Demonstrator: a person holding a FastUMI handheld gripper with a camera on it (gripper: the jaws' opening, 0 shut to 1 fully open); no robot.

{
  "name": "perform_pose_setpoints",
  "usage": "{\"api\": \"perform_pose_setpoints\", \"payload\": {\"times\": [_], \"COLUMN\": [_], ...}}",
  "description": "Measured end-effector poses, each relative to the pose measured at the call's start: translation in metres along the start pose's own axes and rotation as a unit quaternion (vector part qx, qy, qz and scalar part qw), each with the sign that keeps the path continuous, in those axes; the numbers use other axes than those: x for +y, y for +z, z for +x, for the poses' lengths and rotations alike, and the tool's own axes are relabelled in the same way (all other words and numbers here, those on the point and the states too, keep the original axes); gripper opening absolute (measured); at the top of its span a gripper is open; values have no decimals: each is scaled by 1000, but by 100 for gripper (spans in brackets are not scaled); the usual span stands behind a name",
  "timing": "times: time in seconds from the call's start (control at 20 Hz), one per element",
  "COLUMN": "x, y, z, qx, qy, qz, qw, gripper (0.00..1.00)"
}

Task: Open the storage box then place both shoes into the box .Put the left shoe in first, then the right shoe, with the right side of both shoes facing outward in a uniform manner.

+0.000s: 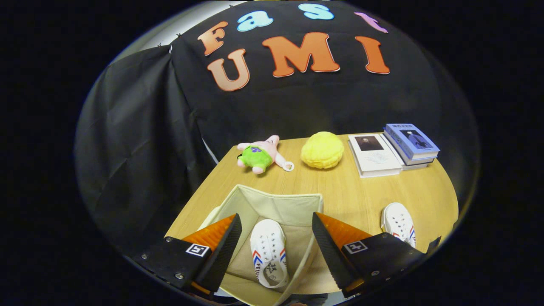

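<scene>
Below, gripper (276,242) agape over boxed shoe (267,255).

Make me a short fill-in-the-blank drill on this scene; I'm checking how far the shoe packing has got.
1. One white shoe lies inside the open fabric ____, between the fingers of the gripper.
2. The second shoe rests on the wooden ____.
3. The gripper's fingers are spread ____, pressing on nothing.
4. Beyond the box, the yellow plush sits between the pink plush toy and the ____.

Missing words: box; table; open; books
</scene>
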State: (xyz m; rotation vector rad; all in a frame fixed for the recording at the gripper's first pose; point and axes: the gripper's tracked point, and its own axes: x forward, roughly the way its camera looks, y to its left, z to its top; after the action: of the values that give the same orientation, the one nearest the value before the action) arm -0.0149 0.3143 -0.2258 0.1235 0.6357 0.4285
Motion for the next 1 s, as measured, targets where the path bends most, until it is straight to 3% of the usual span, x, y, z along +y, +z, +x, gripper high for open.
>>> {"api": "perform_pose_setpoints", "payload": {"times": [0.45,1.0], "x": [-120,-255], "y": [1,-51], "z": [-29,-47], "qx": [-20,20], "qy": [-80,-149], "qz": [34,58], "qw": [996,987], "gripper": [99,99]}}
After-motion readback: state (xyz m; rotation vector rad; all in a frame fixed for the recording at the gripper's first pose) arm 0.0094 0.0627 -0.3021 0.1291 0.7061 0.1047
